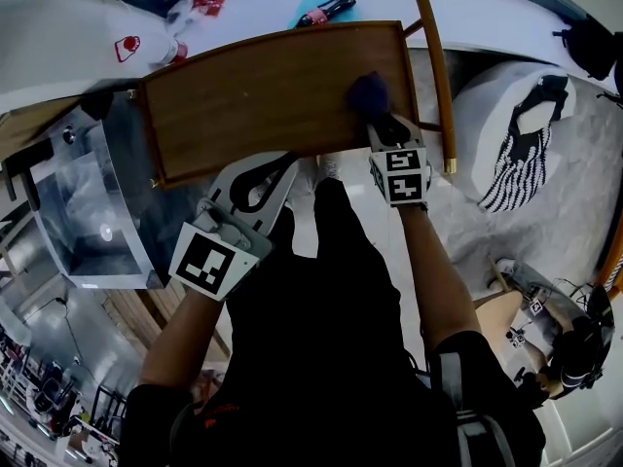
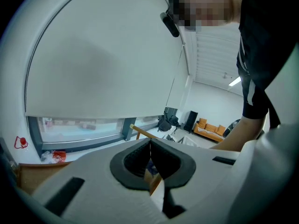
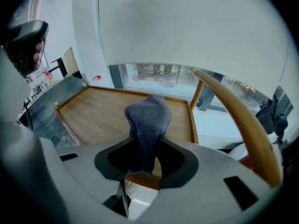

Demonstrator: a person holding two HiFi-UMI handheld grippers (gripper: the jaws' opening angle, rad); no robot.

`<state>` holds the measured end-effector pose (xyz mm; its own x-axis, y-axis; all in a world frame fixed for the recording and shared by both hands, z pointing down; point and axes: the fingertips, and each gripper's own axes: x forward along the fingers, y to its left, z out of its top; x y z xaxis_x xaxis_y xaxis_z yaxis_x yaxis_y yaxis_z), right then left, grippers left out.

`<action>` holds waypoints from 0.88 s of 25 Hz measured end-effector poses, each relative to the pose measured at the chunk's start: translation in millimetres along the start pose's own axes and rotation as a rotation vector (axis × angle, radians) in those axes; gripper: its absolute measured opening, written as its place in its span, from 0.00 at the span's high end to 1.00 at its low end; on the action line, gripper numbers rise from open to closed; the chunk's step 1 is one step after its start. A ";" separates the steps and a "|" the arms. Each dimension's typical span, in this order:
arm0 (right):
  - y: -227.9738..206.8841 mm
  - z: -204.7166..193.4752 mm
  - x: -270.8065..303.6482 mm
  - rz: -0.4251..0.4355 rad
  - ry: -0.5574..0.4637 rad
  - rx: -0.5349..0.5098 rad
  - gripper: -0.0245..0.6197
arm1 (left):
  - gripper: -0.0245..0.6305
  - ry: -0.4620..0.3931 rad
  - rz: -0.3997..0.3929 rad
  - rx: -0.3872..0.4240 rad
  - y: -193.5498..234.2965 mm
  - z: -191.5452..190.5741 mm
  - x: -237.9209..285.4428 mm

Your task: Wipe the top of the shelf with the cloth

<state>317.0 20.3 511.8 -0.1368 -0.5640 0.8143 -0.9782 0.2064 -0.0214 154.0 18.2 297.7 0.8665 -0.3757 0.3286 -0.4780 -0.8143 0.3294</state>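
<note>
The shelf's brown wooden top (image 1: pixel 263 95) lies just ahead of me, with a raised rim round it. A dark blue cloth (image 1: pixel 368 93) rests on its right part, near the front edge. My right gripper (image 1: pixel 382 123) is shut on that cloth; in the right gripper view the cloth (image 3: pixel 148 118) bunches up out of the gripper (image 3: pixel 147 141), above the wooden top (image 3: pixel 98 113). My left gripper (image 1: pixel 265 175) hangs at the shelf's front edge, off the wood. Seen in its own view, the left gripper (image 2: pixel 150 143) is shut and holds nothing.
A slanted wooden rail (image 1: pixel 435 76) runs along the shelf's right side. A glass-fronted metal cabinet (image 1: pixel 88 212) stands to the left. Behind the shelf, a white sill holds a red packet (image 1: pixel 206 0) and a bottle (image 1: pixel 326 8). A white beanbag (image 1: pixel 506 115) sits at right.
</note>
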 end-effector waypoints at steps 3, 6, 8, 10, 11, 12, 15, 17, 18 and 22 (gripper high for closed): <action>11.8 25.3 -10.5 0.022 -0.051 -0.016 0.75 | 0.93 -0.017 0.015 0.007 5.4 8.1 -9.4; 26.0 49.1 -20.9 0.045 -0.097 -0.031 0.75 | 0.93 -0.034 0.032 0.016 9.4 15.4 -19.6; 35.5 63.7 -28.1 0.061 -0.123 -0.041 0.75 | 0.93 -0.044 0.041 0.021 11.9 20.6 -26.2; 44.4 76.1 -36.0 0.075 -0.145 -0.051 0.75 | 0.93 -0.056 0.050 0.028 13.8 25.8 -33.7; 48.8 81.8 -40.2 0.081 -0.156 -0.054 0.75 | 0.93 -0.062 0.055 0.031 14.4 28.5 -37.8; 53.0 87.2 -44.5 0.088 -0.167 -0.057 0.75 | 0.93 -0.069 0.060 0.034 14.9 31.2 -42.0; 64.9 101.5 -57.0 0.103 -0.197 -0.071 0.75 | 0.93 -0.087 0.078 0.042 16.7 38.5 -55.3; 73.1 110.7 -66.1 0.114 -0.216 -0.076 0.75 | 0.93 -0.098 0.088 0.049 17.2 42.7 -64.4; 77.5 115.6 -71.2 0.121 -0.228 -0.076 0.75 | 0.93 -0.102 0.093 0.053 17.1 44.6 -68.9; 95.8 132.9 -91.8 0.146 -0.268 -0.093 0.75 | 0.93 -0.128 0.118 0.064 18.5 53.0 -88.6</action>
<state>215.1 -14.4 357.9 -0.3231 -0.7108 0.6248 -0.9284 0.3661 -0.0636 76.0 12.9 227.8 0.8183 -0.5199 0.2449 -0.5705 -0.7863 0.2370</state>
